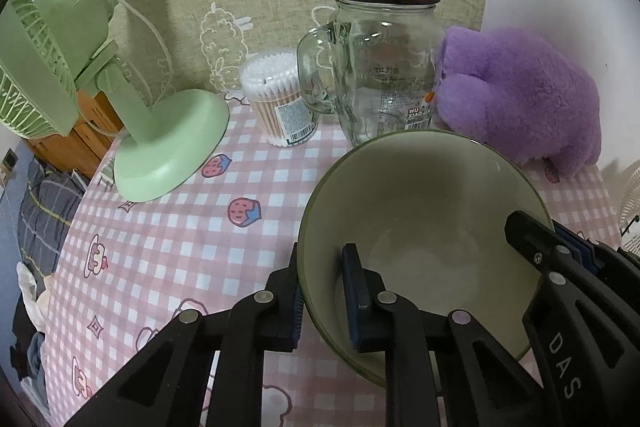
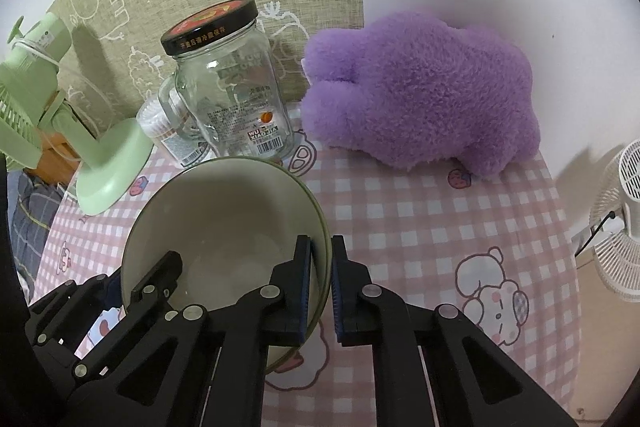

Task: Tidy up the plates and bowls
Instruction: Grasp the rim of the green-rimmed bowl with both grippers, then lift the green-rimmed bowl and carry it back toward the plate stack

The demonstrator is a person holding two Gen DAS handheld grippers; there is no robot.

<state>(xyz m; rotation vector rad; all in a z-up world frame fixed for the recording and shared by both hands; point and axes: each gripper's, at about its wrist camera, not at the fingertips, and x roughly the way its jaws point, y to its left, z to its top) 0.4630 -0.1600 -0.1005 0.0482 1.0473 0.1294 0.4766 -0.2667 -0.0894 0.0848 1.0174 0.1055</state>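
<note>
Both tilted-down grippers, left gripper (image 1: 320, 301) and right gripper (image 2: 320, 293), clamp jaws on bowl (image 1: 420, 211) rim

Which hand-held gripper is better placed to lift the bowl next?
Neither alone: the left hand-held gripper and right hand-held gripper are each shut on opposite sides of the bowl rim, one finger inside, one outside. A shared lift looks likeliest.
</note>
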